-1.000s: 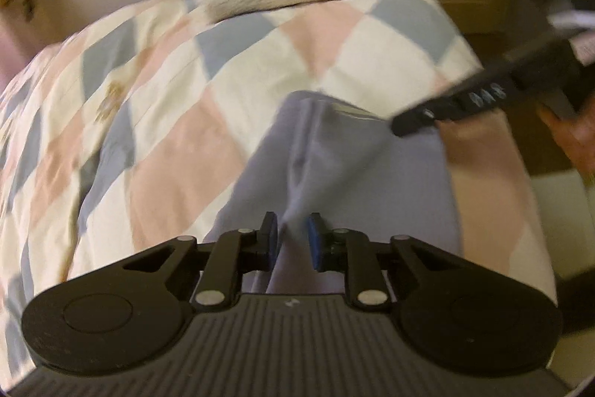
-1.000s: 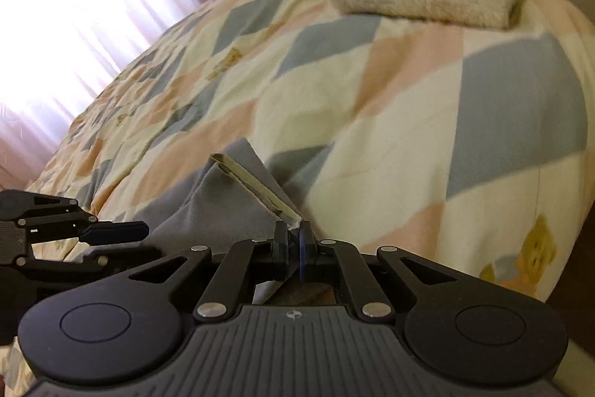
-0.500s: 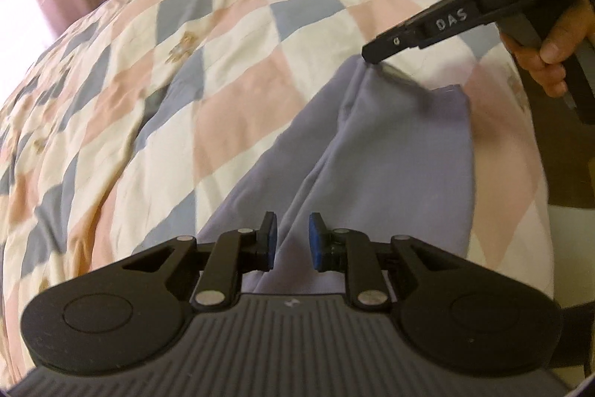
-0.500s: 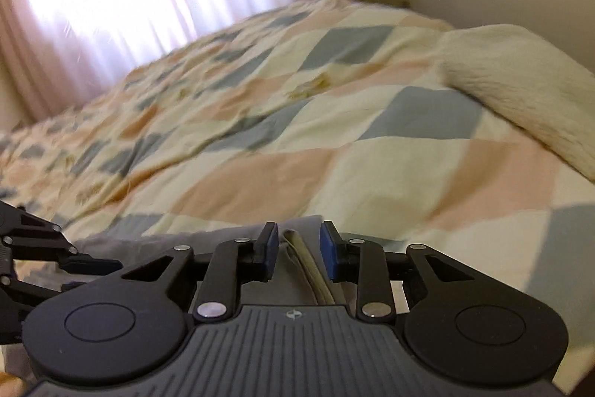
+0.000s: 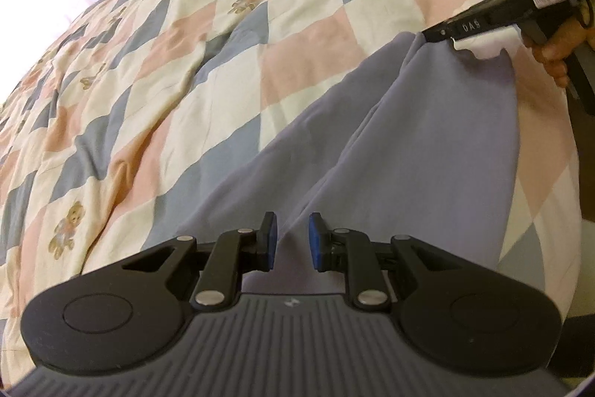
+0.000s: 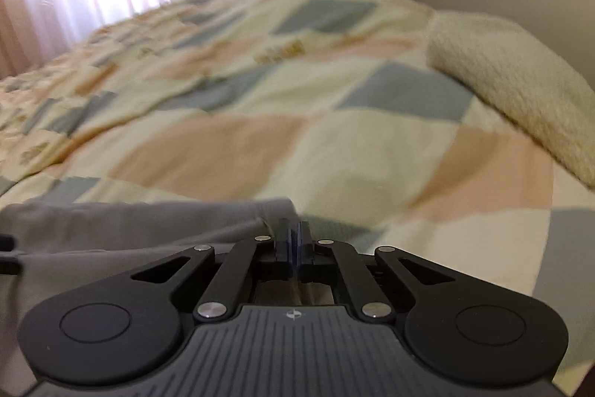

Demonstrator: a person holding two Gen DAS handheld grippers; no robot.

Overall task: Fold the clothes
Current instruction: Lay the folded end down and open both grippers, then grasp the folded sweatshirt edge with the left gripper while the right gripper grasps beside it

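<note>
Lavender-grey cloth, the garment (image 5: 427, 144), is spread along the right half of the left wrist view, over a checked quilt (image 5: 156, 92) on the bed. Its near end is taken between the blue pads of the left gripper (image 5: 291, 240), whose jaws stand narrowly apart with a fold of fabric between them; a firm pinch cannot be told. At upper right the right gripper (image 5: 431, 34) is seen at the far corner, its jaws having just been closing, and in its own view the hem is clamped. A fleece blanket (image 6: 520, 80) lies beyond. Stretching appears in hand; next, one end would need carrying over the other, edges kept matched.
</note>
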